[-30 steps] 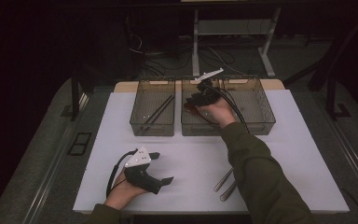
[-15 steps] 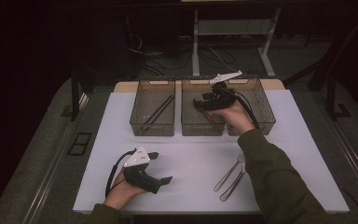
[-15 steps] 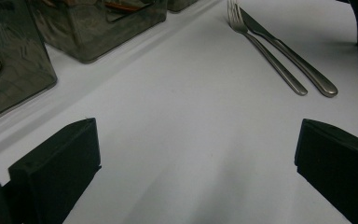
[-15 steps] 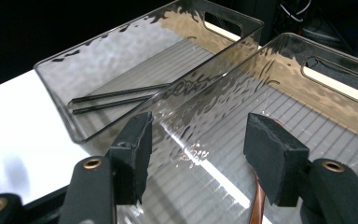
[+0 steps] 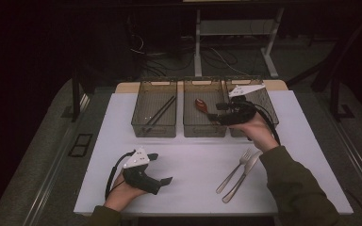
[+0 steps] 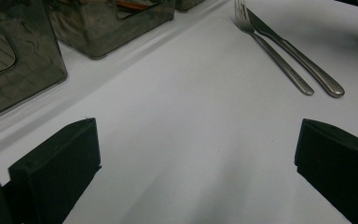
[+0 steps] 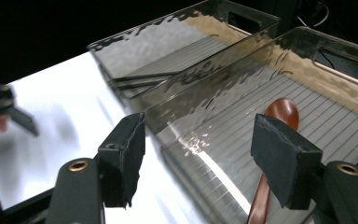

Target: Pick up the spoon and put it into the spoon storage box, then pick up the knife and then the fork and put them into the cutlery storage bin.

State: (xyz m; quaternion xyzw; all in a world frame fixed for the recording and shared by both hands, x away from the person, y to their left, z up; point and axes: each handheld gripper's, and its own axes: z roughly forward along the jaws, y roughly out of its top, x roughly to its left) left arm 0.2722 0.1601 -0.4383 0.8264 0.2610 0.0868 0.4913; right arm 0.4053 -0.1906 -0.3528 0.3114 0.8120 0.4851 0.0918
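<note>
Right hand-held gripper (image 5: pixel 219 112) released, jaws just been opening with nothing clamped between them, hovering over the near edge of the middle tray (image 5: pixel 204 129); the brown wooden spoon (image 7: pixel 270 154) lies on that tray's ribbed floor, bowl toward the far end, free of the pads. Left hand-held gripper (image 5: pixel 162 168) also released and empty, jaws spread wide, low over the white bench (image 5: pixel 193 160) at the near left. Chopsticks (image 5: pixel 160 112) sit in the left tray (image 5: pixel 154 129); fork (image 5: pixel 234 170) and knife (image 5: pixel 242 175) lie side by side on the bench, near right.
</note>
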